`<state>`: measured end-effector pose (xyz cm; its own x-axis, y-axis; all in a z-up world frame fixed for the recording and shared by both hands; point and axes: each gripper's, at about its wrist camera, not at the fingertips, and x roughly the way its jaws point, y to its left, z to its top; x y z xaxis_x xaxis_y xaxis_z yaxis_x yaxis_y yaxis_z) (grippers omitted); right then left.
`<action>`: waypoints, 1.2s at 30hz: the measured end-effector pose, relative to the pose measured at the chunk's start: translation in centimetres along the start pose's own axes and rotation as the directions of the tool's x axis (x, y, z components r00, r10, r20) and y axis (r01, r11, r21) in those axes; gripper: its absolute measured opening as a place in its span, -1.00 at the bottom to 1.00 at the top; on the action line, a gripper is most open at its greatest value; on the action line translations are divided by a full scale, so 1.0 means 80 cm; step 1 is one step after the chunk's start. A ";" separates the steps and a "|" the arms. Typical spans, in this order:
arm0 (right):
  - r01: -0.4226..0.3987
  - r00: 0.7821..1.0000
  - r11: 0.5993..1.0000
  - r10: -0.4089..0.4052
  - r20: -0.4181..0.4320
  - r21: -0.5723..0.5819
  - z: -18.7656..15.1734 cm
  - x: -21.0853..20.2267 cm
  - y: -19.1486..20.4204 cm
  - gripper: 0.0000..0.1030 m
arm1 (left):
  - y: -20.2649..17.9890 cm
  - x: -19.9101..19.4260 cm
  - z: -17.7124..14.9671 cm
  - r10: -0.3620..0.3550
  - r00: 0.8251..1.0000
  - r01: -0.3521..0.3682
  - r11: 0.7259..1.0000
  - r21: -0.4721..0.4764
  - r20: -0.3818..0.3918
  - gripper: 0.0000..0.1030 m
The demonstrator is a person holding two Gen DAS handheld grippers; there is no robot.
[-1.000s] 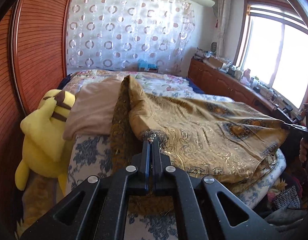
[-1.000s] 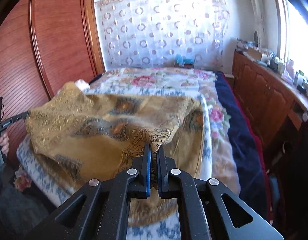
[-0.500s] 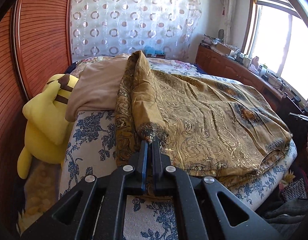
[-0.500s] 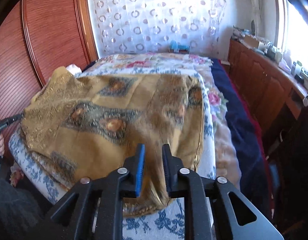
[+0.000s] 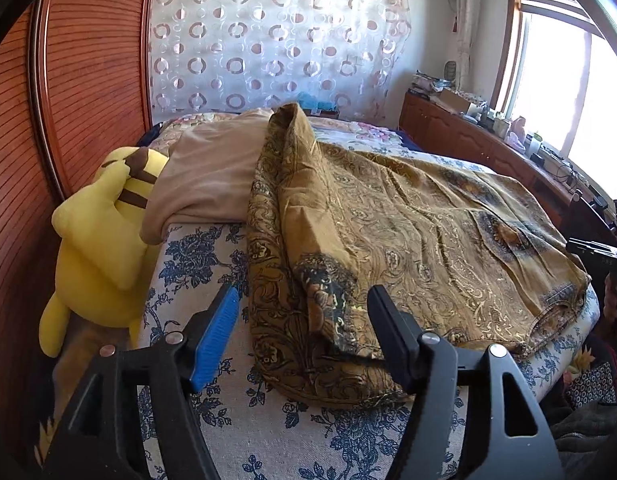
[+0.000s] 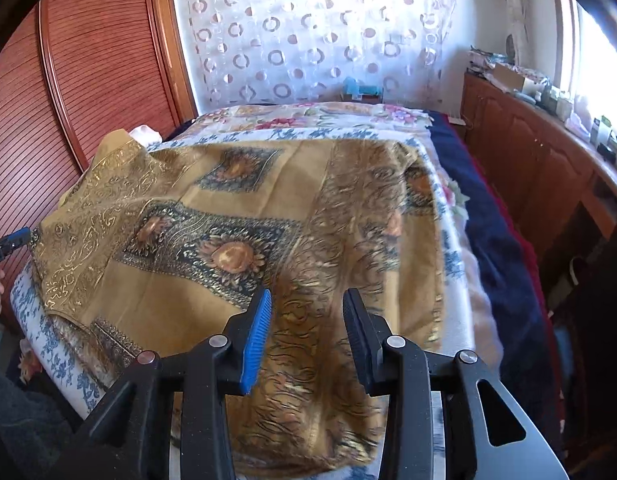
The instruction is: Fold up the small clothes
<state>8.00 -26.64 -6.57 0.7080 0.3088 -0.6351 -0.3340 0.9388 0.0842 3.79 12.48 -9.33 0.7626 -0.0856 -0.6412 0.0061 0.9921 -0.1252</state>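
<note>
One gold patterned garment lies folded at the bed's near edge. Two grippers, left and right, have just opened wide, cloth lying loose beneath both.

I am in a home bedroom: a bed under blue-flowered sheets fills the floor, with a yellow plush toy wedged against the ribbed reddish wooden wardrobe. A sheer curtain printed with rings hangs behind the bed, and a low wooden cabinet crowded with household odds and ends runs beneath a sunlit window.
</note>
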 end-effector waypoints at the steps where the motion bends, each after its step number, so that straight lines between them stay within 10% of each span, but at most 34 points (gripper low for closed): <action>1: 0.000 1.000 1.000 0.000 -0.006 -0.004 0.000 0.004 0.003 -0.25 | 0.001 0.004 0.000 0.006 1.000 -0.006 1.000 -0.002 -0.006 0.32; 18: 0.076 0.997 0.993 -0.078 -0.022 -0.090 -0.012 0.045 0.033 0.38 | 0.027 0.036 -0.004 -0.024 0.998 0.017 0.993 -0.113 -0.061 0.30; 26: 0.069 0.997 0.994 -0.072 -0.022 -0.089 -0.015 0.040 0.029 0.43 | 0.028 0.045 -0.008 -0.069 0.994 0.058 0.989 -0.138 -0.080 -0.11; 31: 0.069 0.997 0.994 -0.071 -0.023 -0.090 -0.016 0.040 0.029 0.44 | 0.016 0.044 -0.009 -0.107 0.991 0.097 0.989 -0.115 -0.081 -0.80; 36: 0.067 0.997 0.994 -0.069 -0.022 -0.086 -0.015 0.039 0.030 0.45 | -0.011 0.021 0.008 -0.130 0.991 0.129 0.990 -0.055 -0.021 -0.84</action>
<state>8.67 -23.63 -9.29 0.7152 0.2398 -0.6565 -0.3380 0.9408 -0.0245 5.47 11.56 -9.83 0.7412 -0.2159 -0.6356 0.0688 0.9663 -0.2480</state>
